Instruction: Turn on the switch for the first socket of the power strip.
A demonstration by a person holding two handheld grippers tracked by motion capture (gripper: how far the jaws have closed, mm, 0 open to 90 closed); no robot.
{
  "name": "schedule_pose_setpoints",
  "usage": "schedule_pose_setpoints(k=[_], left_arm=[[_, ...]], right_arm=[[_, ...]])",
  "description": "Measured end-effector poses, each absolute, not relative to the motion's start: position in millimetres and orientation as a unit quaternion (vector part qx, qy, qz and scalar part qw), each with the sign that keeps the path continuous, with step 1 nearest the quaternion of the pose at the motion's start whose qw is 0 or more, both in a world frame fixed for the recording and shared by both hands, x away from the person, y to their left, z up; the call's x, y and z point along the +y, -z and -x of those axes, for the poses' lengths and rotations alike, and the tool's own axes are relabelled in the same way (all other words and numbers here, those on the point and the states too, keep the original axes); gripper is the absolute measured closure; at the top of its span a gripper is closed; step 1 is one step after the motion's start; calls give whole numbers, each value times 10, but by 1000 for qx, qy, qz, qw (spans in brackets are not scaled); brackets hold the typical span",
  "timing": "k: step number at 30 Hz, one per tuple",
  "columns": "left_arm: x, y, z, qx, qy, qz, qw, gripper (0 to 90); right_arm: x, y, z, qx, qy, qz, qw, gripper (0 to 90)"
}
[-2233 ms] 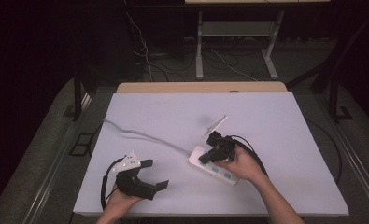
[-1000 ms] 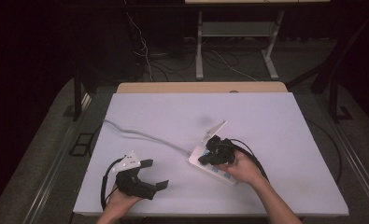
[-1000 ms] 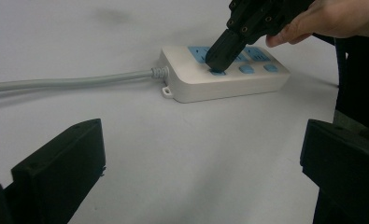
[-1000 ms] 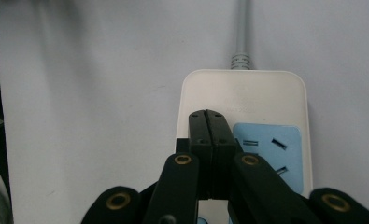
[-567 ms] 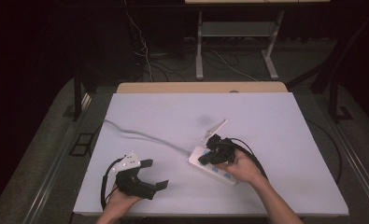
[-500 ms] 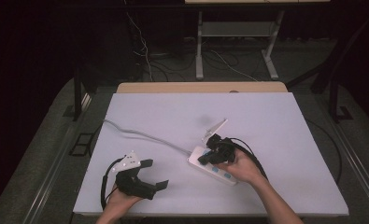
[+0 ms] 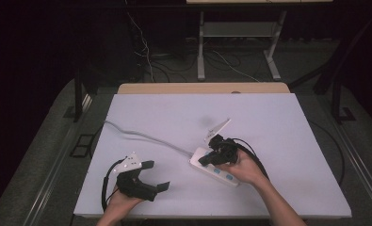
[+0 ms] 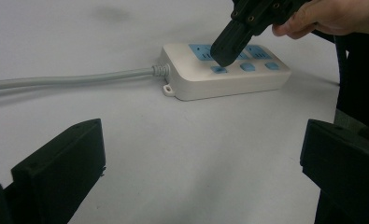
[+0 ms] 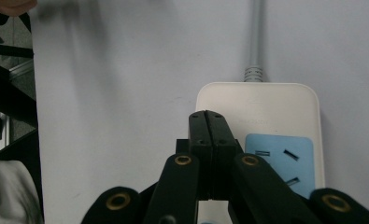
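Black and pressed flat together, the two jaws of the right gripper point(image 7: 206, 160) point down at the cable end of a white rectangular plastic power strip with pale blue sockets and buttons point(image 7: 215, 168). In the left gripper view the closed tip point(image 8: 225, 49) meets the strip point(image 8: 229, 70) at the first blue button; whether it presses or merely touches cannot be told. The right gripper view shows the joined jaws point(image 9: 206, 126) over the strip's white end point(image 9: 257, 105), beside a blue socket panel point(image 9: 279, 161). The person's right hand point(image 7: 245, 168) wraps the gripper body, resting over the far half of the strip.

A grey round cable point(image 7: 141, 135) leaves the strip's near-left end and runs across the white tabletop point(image 7: 278, 122) toward its left edge.

The left gripper point(image 7: 155, 176) rests near the front left of the tabletop, well apart from the strip, its jaws spread wide with nothing between them; the left hand point(image 7: 122, 200) holds it from below. A grey three-cornered plate sits on top of each gripper.

Beyond the tabletop, a wooden board edge point(image 7: 202, 88) borders the far side, and loose cables point(image 7: 221, 59) lie on the dark floor by a grey metal stand point(image 7: 235, 30).
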State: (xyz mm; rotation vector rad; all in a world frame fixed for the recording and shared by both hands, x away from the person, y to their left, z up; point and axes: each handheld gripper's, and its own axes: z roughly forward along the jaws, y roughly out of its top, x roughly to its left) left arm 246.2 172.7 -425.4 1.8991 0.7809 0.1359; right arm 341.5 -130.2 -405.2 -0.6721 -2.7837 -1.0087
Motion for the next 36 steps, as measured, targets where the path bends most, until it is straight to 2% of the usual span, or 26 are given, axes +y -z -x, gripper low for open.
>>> schedule_pose_setpoints(k=[25, 31, 36], left_arm=[[1719, 4265, -2474, 327, -55, -791, 514, 0], [1719, 4265, -2475, 327, -56, -791, 514, 0], [1723, 4265, -2477, 328, -56, -791, 514, 0]], right_arm=[[-1814, 3679, -3400, -885, 388, 256, 17, 884], [-1919, 3658, -3345, -877, 392, 279, 9, 698], [-2014, 3621, -3295, -870, 398, 291, -3, 475]])
